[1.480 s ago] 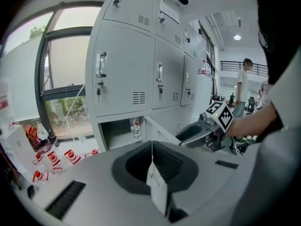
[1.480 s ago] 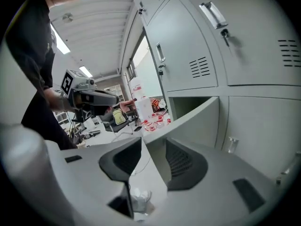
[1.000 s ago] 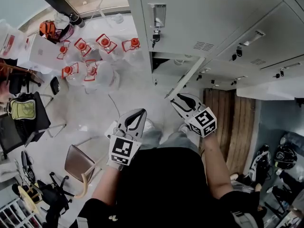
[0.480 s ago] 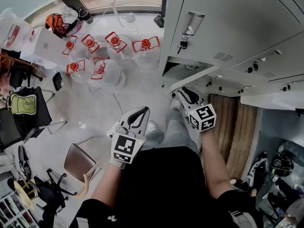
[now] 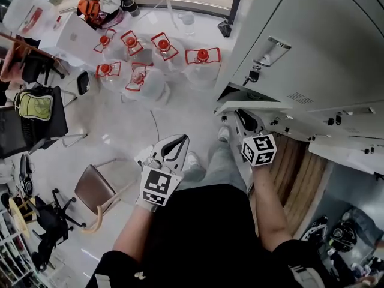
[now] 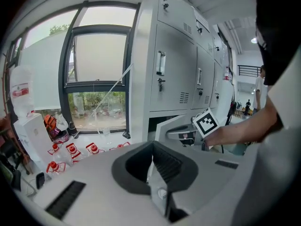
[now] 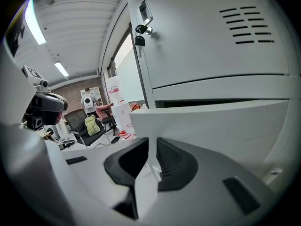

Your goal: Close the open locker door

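The grey locker door (image 5: 258,105) stands slightly ajar, low on the locker bank (image 5: 312,35). It fills the middle of the right gripper view as a pale panel (image 7: 211,121). My right gripper (image 5: 241,114) has its tips at the door's free edge. Its jaws (image 7: 151,142) are closing and are almost together, with nothing clearly between them. My left gripper (image 5: 177,139) hangs shut and empty over the floor, away from the lockers. In the left gripper view the door (image 6: 162,128) shows beside the right gripper's marker cube (image 6: 206,122), beyond the left gripper (image 6: 153,145).
Several large water jugs with red caps (image 5: 144,77) stand on the floor left of the lockers. A brown chair (image 5: 96,191) and an office chair with a green backpack (image 5: 35,105) are further left. A wooden bench (image 5: 300,173) lies to the right. A padlock (image 5: 255,74) hangs on the locker above.
The door has swung from wide open to nearly against the lockers. My right gripper has gone forward with it and its jaws have come together. The left gripper has hardly moved.
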`<state>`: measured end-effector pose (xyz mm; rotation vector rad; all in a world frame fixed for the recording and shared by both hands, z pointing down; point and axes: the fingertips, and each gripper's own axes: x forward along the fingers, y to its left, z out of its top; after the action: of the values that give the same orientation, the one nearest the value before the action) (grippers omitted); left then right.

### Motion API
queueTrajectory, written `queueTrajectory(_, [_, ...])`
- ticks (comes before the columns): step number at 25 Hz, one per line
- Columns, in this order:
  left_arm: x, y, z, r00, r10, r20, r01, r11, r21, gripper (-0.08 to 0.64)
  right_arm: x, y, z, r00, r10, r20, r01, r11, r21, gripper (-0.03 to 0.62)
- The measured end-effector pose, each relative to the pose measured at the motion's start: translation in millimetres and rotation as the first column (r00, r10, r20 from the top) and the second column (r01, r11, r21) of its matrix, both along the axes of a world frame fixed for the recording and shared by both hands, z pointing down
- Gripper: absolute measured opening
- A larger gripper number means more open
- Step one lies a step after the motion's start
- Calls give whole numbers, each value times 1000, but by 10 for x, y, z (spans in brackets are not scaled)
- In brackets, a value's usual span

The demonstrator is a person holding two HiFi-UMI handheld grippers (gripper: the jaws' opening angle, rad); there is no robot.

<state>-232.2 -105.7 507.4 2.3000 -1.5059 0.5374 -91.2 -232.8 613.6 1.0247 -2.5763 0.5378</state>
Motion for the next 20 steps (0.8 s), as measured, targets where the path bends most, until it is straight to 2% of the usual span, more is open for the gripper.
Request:
queueTrajectory(9, [-94, -118, 68, 998, -67, 13, 67, 997, -25, 23, -111, -431, 56, 998, 34, 43, -33, 999, -29, 69])
queueTrajectory(20, [-151, -259, 72, 995, -96, 17, 96, 995, -32, 23, -189, -627, 110, 999, 42, 12, -42, 999, -17, 63])
